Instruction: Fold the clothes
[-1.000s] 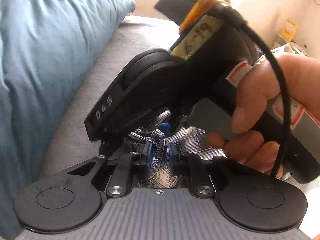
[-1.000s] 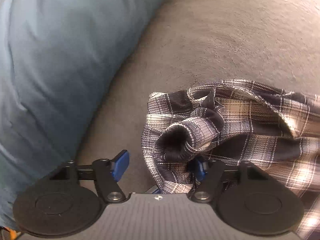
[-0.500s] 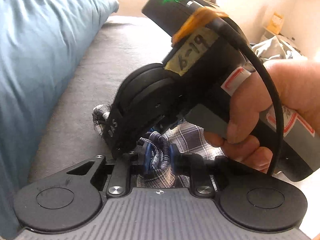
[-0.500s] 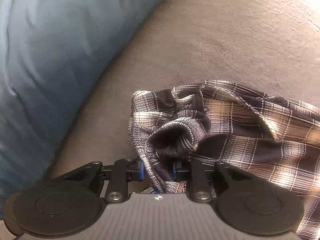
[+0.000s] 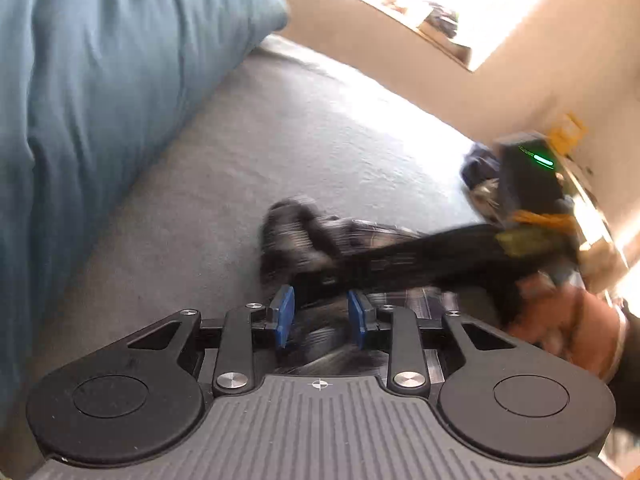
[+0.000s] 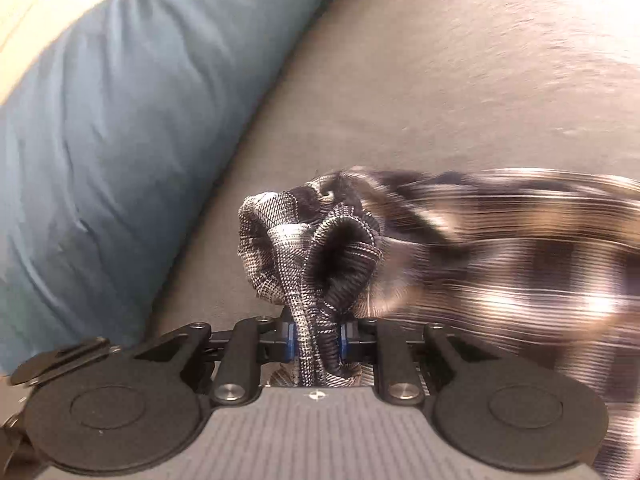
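You are in a home, most likely a bedroom. You work on a grey bed sheet [image 6: 460, 80], with a big blue pillow [image 5: 92, 92] lying beside it. A plain cream wall [image 5: 532, 60] and a sunlit, cluttered shelf [image 5: 436, 28] stand behind.

The left gripper [image 5: 320, 318] had its blue pads [image 5: 285, 316] apart, with a gap between them. Blurred plaid cloth [image 5: 304, 236] lay on the grey surface [image 5: 280, 140] just in front and reached in between the pads; whether they touched it I could not tell. The right gripper [image 5: 400, 264], a dark blurred shape with a green light, crossed from the right side, held by a hand [image 5: 568, 328]. A blue pillow [image 5: 100, 92] filled the left side.
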The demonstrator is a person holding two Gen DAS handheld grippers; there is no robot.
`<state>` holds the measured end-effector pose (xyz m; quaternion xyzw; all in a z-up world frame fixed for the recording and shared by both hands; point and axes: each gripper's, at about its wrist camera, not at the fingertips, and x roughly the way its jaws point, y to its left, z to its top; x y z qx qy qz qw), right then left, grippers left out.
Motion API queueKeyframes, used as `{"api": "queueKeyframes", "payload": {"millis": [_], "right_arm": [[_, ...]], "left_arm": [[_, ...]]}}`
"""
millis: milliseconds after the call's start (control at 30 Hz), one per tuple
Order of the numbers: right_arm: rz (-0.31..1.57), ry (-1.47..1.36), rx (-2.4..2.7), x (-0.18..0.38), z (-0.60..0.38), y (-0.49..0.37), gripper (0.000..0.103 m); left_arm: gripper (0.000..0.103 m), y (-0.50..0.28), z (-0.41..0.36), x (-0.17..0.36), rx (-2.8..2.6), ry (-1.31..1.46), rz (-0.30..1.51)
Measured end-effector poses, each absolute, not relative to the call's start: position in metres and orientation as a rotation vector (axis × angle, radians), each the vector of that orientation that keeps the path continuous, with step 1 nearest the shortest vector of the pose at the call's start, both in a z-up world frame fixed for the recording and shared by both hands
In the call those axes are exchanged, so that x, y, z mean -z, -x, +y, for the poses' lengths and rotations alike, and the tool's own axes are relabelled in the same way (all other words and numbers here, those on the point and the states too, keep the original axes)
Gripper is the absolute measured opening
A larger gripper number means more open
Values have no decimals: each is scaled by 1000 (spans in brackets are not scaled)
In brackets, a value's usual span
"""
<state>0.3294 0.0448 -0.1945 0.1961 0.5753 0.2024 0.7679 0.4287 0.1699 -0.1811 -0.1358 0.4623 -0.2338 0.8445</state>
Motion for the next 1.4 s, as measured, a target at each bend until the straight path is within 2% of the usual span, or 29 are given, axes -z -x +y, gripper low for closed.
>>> {"api": "queueKeyframes", "payload": {"millis": [167, 533, 1000, 1400], "right_arm": [[1172, -484, -409, 174, -13, -309, 20], [1058, -586, -238, 158, -181, -252, 20], [999, -663, -23, 165, -354, -152, 20], [969, -659, 116, 174, -475, -90, 19]], "left_arm": [[30, -441, 136, 195, 336, 334, 1039], [32, -429, 3, 217, 285, 60, 1178], [35, -373, -133, 215, 496, -197, 1165], [37, -322, -215, 201, 637, -335, 1124]]}}
